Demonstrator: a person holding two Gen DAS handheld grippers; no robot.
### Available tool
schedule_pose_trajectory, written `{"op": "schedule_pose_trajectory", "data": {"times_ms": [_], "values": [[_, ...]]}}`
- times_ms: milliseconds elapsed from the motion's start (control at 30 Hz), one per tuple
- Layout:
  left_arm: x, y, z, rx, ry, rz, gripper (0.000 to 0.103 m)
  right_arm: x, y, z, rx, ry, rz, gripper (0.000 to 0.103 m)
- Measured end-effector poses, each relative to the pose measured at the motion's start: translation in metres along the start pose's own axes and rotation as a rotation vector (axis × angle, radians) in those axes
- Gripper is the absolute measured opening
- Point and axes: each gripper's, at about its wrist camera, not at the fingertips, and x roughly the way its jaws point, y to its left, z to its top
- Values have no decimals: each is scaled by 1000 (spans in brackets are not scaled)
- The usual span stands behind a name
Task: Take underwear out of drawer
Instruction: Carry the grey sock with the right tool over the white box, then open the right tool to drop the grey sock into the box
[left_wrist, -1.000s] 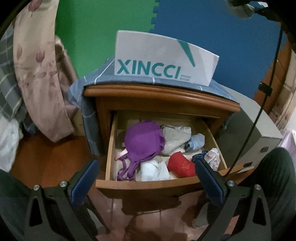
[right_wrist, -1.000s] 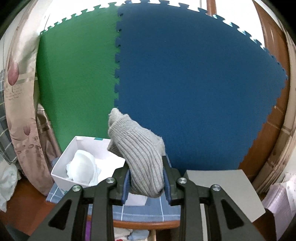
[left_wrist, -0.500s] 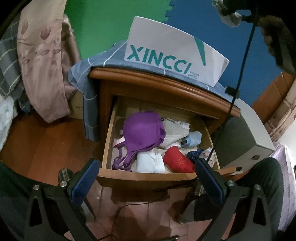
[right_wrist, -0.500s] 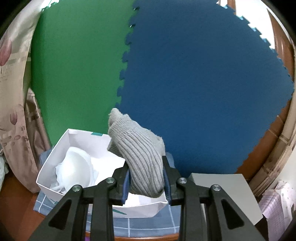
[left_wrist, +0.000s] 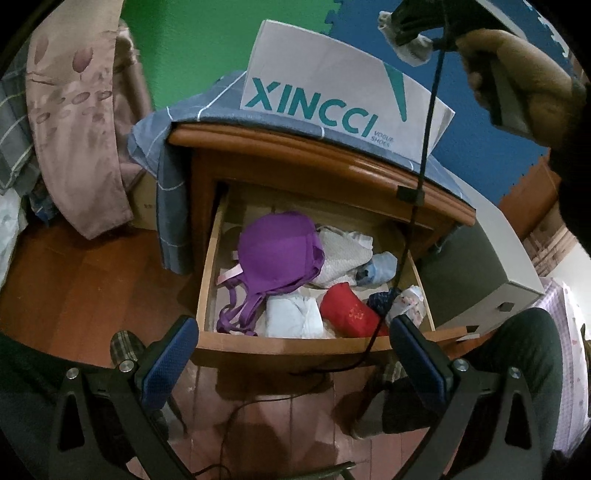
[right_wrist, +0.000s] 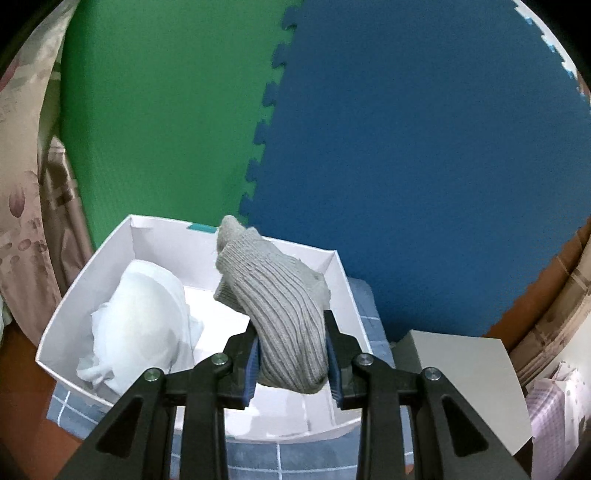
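My blue-padded right gripper (right_wrist: 291, 363) clamps a grey ribbed sock (right_wrist: 280, 317) over the white shoebox (right_wrist: 66, 314) with teal lettering; in my drawer (left_wrist: 288, 341) lie a purple bra (left_wrist: 277, 251) and red underwear (left_wrist: 347, 310).

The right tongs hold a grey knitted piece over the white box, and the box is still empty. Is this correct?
Not quite. The right wrist view shows the white box already holding a white garment. The right tongs do grip the grey piece above it.

Open drawer (left_wrist: 295, 341) w/ purple bra (left_wrist: 279, 253), red item (left_wrist: 347, 310), misc underwear.
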Motion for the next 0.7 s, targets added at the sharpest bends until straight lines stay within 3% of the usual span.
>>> {"op": "schedule_pose_trajectory", "data": {"times_ms": [300, 700], "values": [[10, 11, -2, -46, 51, -1, 102, 39, 8, -5, -10, 66, 15, 31], [18, 9, -5, -30, 83, 9, 102, 64, 6, -19, 19, 129, 55, 32]]}}
